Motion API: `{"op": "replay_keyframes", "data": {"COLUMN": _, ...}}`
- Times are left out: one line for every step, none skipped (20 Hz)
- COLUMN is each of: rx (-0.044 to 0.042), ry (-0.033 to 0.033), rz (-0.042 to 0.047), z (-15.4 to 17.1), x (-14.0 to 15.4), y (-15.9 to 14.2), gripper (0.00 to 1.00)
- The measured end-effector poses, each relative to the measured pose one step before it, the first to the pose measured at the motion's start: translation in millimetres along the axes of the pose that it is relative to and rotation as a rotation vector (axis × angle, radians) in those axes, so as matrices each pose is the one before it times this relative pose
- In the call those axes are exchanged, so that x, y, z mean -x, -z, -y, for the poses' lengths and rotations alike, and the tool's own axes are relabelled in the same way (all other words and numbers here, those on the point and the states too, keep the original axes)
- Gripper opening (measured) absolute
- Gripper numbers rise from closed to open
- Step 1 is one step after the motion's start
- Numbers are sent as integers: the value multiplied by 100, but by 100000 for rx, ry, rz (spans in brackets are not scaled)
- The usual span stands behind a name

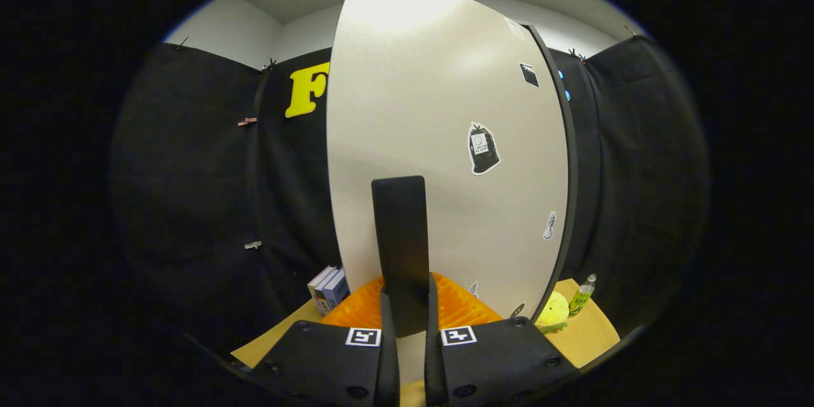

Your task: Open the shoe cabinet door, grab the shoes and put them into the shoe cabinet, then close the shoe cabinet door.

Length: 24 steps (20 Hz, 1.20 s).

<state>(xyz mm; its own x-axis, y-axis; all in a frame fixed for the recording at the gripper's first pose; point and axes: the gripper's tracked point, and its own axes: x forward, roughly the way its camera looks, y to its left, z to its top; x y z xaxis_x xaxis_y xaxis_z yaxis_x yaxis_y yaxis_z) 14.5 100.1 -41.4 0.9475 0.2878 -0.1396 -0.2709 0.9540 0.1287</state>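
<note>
White is the shoe cabinet door (445, 140), standing tall right in front of you. Your gripper (405, 324) has its fingers squeezed on the dark handle (399, 248), which runs straight up toward 12 o'clock. An orange thing (458, 308) peeks out low behind the handle. Stickers (483, 149) sit on the door at about 2 o'clock; their writing is too small to read.

Tan table (591, 334) bearing books (329, 289), orange basket (356, 311), yellow toy (552, 311), bottle (582, 296).
</note>
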Motion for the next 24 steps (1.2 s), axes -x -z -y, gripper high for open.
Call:
{"op": "replay_keyframes", "data": {"rx": -13, "ry": -250, "rz": -137, "z": 353, "x": 473, "y": -6, "gripper": 19}}
{"op": "replay_keyframes", "data": {"rx": -492, "ry": -86, "rz": -97, "z": 385, "x": 377, "y": -52, "gripper": 19}}
{"op": "replay_keyframes", "data": {"rx": 58, "ry": -106, "rz": -55, "z": 391, "x": 456, "y": 17, "gripper": 19}}
{"op": "replay_keyframes", "data": {"rx": 222, "ry": 33, "rz": 109, "z": 358, "x": 409, "y": -34, "gripper": 19}}
{"op": "replay_keyframes", "data": {"rx": 564, "ry": -120, "rz": 31, "z": 329, "x": 423, "y": -19, "gripper": 19}}
{"op": "replay_keyframes", "data": {"rx": 56, "ry": 53, "rz": -78, "z": 366, "x": 346, "y": -30, "gripper": 19}}
{"op": "replay_keyframes", "data": {"rx": -262, "ry": 238, "rz": -144, "z": 374, "x": 373, "y": -5, "gripper": 19}}
{"op": "replay_keyframes", "data": {"rx": -256, "ry": 232, "rz": -57, "z": 420, "x": 327, "y": -32, "gripper": 19}}
{"op": "replay_keyframes", "data": {"rx": -198, "ry": 405, "rz": 46, "z": 346, "x": 421, "y": 7, "gripper": 19}}
{"op": "replay_keyframes", "data": {"rx": 14, "ry": 402, "rz": 15, "z": 391, "x": 362, "y": -46, "gripper": 19}}
{"op": "replay_keyframes", "data": {"rx": 150, "ry": 406, "rz": 235, "z": 396, "x": 314, "y": -64, "gripper": 19}}
{"op": "replay_keyframes", "data": {"rx": -25, "ry": 431, "rz": 72, "z": 401, "x": 301, "y": -52, "gripper": 19}}
{"op": "replay_keyframes", "data": {"rx": -242, "ry": 503, "rz": 195, "z": 412, "x": 329, "y": 47, "gripper": 19}}
{"op": "replay_keyframes", "data": {"rx": -230, "ry": 456, "rz": 158, "z": 428, "x": 307, "y": -58, "gripper": 19}}
{"op": "replay_keyframes", "data": {"rx": -352, "ry": 481, "rz": 225, "z": 396, "x": 330, "y": -34, "gripper": 19}}
{"op": "replay_keyframes", "data": {"rx": -136, "ry": 260, "rz": -47, "z": 413, "x": 284, "y": 19, "gripper": 19}}
{"op": "replay_keyframes", "data": {"rx": -344, "ry": 343, "rz": 235, "z": 423, "x": 294, "y": -62, "gripper": 19}}
{"op": "replay_keyframes", "data": {"rx": -5, "ry": 383, "rz": -47, "z": 423, "x": 287, "y": -37, "gripper": 19}}
{"op": "replay_keyframes", "data": {"rx": 158, "ry": 556, "rz": 400, "z": 443, "x": 221, "y": -45, "gripper": 19}}
{"op": "replay_keyframes", "data": {"rx": 125, "ry": 553, "rz": 95, "z": 483, "x": 161, "y": -87, "gripper": 19}}
{"op": "replay_keyframes", "data": {"rx": -383, "ry": 595, "rz": 343, "z": 384, "x": 203, "y": -20, "gripper": 19}}
{"op": "replay_keyframes", "data": {"rx": -424, "ry": 482, "rz": 217, "z": 388, "x": 232, "y": -45, "gripper": 19}}
{"op": "replay_keyframes", "data": {"rx": -194, "ry": 438, "rz": 414, "z": 404, "x": 336, "y": -49, "gripper": 18}}
{"op": "replay_keyframes", "data": {"rx": 126, "ry": 209, "rz": 349, "z": 398, "x": 269, "y": -53, "gripper": 18}}
